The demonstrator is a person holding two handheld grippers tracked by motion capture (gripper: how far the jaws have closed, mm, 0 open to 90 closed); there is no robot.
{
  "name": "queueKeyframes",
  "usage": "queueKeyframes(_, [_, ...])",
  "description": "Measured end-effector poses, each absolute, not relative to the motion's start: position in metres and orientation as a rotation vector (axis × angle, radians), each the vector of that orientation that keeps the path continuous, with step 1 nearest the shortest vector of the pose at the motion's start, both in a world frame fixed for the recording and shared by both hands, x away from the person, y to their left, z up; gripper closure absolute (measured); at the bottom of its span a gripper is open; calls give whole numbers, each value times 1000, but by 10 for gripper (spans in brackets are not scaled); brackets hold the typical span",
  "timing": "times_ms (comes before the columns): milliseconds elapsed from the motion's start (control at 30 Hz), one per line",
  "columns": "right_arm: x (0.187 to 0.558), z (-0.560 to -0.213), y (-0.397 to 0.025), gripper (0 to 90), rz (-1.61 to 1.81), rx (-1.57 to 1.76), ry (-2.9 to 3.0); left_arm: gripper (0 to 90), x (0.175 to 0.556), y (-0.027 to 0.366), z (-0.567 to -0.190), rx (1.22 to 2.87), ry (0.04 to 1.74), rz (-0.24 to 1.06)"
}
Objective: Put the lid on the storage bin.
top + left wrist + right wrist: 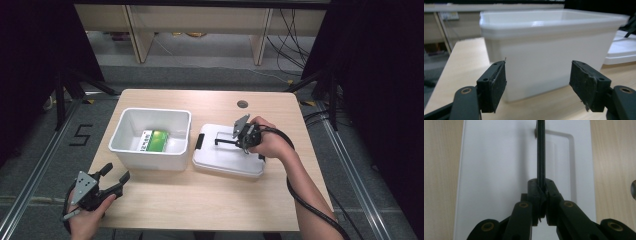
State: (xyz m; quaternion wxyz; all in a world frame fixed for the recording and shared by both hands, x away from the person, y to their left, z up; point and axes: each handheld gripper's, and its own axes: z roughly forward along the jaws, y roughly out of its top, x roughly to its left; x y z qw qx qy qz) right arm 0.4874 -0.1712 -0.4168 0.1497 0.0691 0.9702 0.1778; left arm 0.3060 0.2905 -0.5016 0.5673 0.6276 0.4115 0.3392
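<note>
Our right tool (239, 141) pinches the thin black handle (541, 152) of the white lid (225, 157), which lies just beside the white box (150, 150). We think it's light, stiff and slippery. Our left tool (537, 83) gapes wide, holding nothing.

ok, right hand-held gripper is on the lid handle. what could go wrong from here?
1. The right hand-held gripper pinches only the thin black handle, so the lid may swing or tilt when lifted.
2. The bin stands right beside the lid; a tilted lid could knock its rim and shove it.
3. The left hand-held gripper is open and apart from the bin, so nothing steadies the bin, which holds a green packet.
</note>
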Motion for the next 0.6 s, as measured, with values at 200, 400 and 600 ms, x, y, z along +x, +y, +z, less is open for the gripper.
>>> queueKeyframes(200, [480, -386, -182, 855, 547, 159, 2753, 330, 299, 273, -460, 1543, 831, 764])
queueKeyframes(400, [472, -359, -190, 855, 568, 174, 2722, 350, 305, 254, -415, 1639, 677, 755])
queueKeyframes(600, [461, -336, -194, 854, 643, 135, 2691, 365, 323, 230, -383, 1703, 554, 719])
